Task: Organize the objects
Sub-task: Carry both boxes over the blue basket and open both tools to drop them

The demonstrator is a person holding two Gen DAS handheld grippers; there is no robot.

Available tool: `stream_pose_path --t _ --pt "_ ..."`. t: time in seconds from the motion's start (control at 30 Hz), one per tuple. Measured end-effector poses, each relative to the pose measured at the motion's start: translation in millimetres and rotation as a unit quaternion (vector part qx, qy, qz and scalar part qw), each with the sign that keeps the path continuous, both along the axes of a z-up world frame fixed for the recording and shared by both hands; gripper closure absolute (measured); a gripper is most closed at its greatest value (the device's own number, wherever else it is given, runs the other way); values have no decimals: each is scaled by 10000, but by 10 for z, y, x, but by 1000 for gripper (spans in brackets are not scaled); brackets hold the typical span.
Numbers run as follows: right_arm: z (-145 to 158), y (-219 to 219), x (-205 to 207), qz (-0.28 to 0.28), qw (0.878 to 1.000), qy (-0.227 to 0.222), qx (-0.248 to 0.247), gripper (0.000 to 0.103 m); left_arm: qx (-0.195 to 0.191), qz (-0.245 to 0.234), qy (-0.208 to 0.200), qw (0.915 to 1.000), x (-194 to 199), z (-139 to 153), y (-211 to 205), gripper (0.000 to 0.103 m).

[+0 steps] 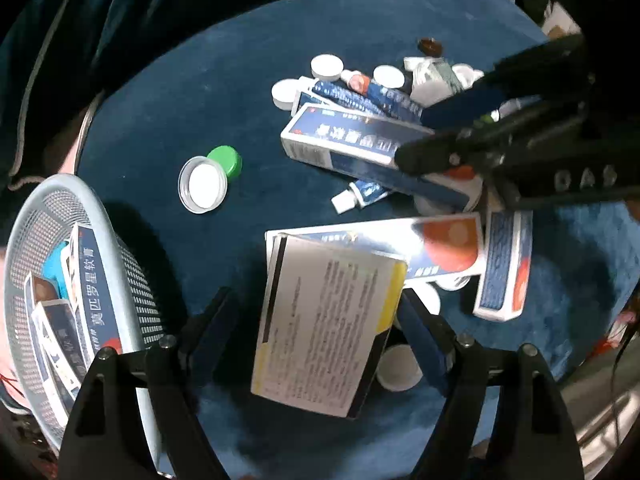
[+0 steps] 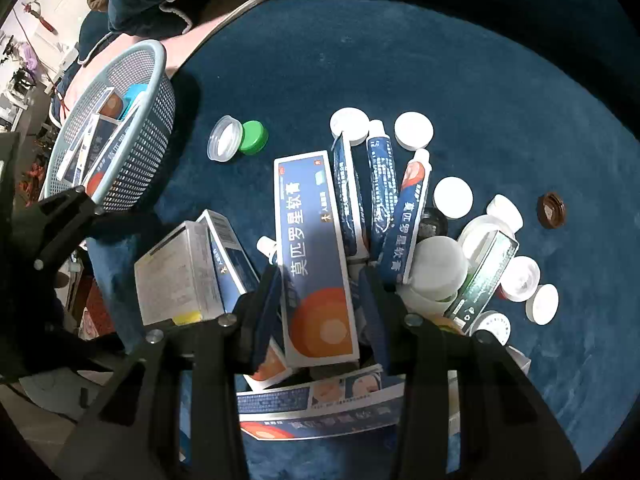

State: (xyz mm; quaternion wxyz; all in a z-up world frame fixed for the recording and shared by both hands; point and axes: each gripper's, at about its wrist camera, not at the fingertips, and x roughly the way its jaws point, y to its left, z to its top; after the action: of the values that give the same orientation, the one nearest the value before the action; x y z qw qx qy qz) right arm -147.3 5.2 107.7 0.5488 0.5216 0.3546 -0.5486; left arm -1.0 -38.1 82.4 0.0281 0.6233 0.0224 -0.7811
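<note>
My left gripper [image 1: 316, 312] is open around a white box with yellow ends [image 1: 326, 330], which lies between its fingers on the blue surface; the same box shows in the right wrist view [image 2: 176, 276]. My right gripper [image 2: 320, 288] stands open astride a long blue and orange ointment box [image 2: 314, 248], its fingers either side of it. That box shows in the left wrist view [image 1: 360, 148] under the right gripper [image 1: 440, 152]. A grey mesh basket [image 1: 132, 276] at my left holds several boxes; it also shows in the right wrist view [image 2: 156, 80].
Blue ointment tubes [image 2: 382, 188], white caps [image 2: 414, 130], a white bottle [image 2: 438, 270], a brown cap [image 2: 551, 210], a green cap [image 2: 253, 137] and a clear lid [image 2: 224, 138] lie scattered. More ointment boxes [image 1: 504, 264] lie nearby.
</note>
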Motion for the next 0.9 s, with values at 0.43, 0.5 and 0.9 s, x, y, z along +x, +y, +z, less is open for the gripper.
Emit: stream_pose_path --t 0.43,0.5,0.9 --pt "-98 -147 164 23 9998 203 -20 61 444 198 -18 9988 59 -22 -186 31" --pt "-104 -157 199 103 9998 177 19 62 446 325 110 9984 91 61 -262 31" --pt "43 -132 345 286 9990 231 -246 79 295 654 847 9938 14 467 -325 31"
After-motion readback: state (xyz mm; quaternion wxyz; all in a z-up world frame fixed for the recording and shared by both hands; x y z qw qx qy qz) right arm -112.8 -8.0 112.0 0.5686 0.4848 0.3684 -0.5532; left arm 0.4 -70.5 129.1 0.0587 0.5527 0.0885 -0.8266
